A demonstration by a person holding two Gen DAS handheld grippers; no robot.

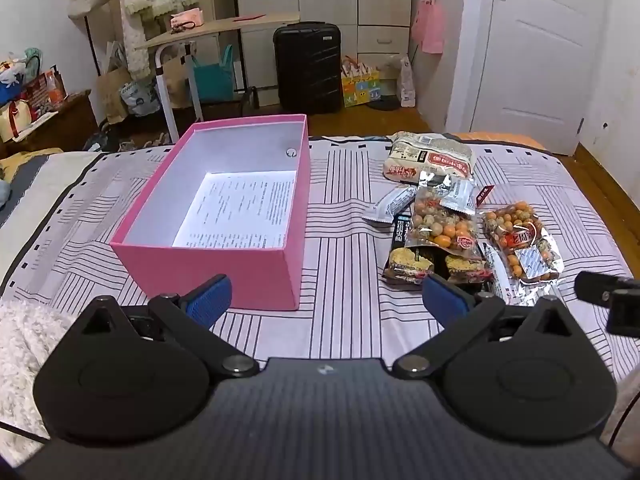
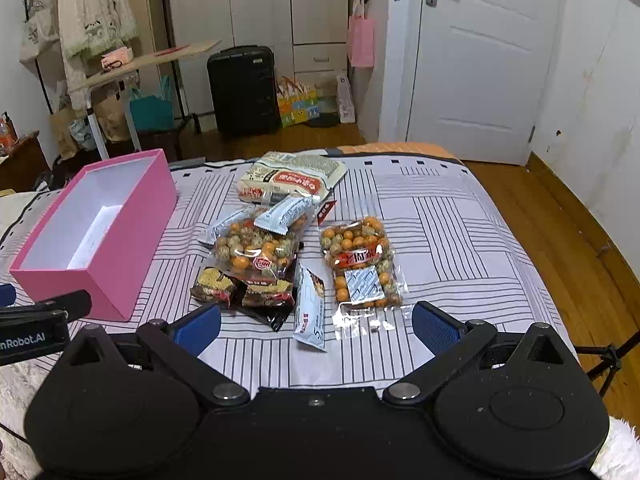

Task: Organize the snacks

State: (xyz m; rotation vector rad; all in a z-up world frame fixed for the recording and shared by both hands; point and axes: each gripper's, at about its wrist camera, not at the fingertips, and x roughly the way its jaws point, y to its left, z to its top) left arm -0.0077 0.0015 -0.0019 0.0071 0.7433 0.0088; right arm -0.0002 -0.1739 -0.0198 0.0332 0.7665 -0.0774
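Observation:
An open pink box [image 1: 224, 268] [image 2: 120, 248] sits on the striped bed sheet, holding only a printed paper [image 1: 240, 212]. To its right lies a pile of snacks: a big white bag [image 2: 292, 176] [image 1: 428, 158], two clear packs of coated nuts [image 2: 256, 248] [image 2: 360, 260] [image 1: 444, 226] [image 1: 516, 236], dark wrapped cakes [image 2: 240, 292] [image 1: 416, 268] and white bars [image 2: 310, 312] [image 1: 390, 204]. My left gripper [image 1: 326, 300] hovers open near the box's front corner. My right gripper [image 2: 316, 326] stands open just before the nearest bar and nut pack. Neither holds anything.
The bed sheet [image 2: 460, 240] ends at the far edge and at the right, with wood floor [image 2: 560, 240] beyond. A black suitcase [image 1: 308, 66], a side table [image 1: 216, 28], bags and a white door [image 2: 480, 60] stand behind. A fluffy white blanket [image 1: 24, 340] lies at near left.

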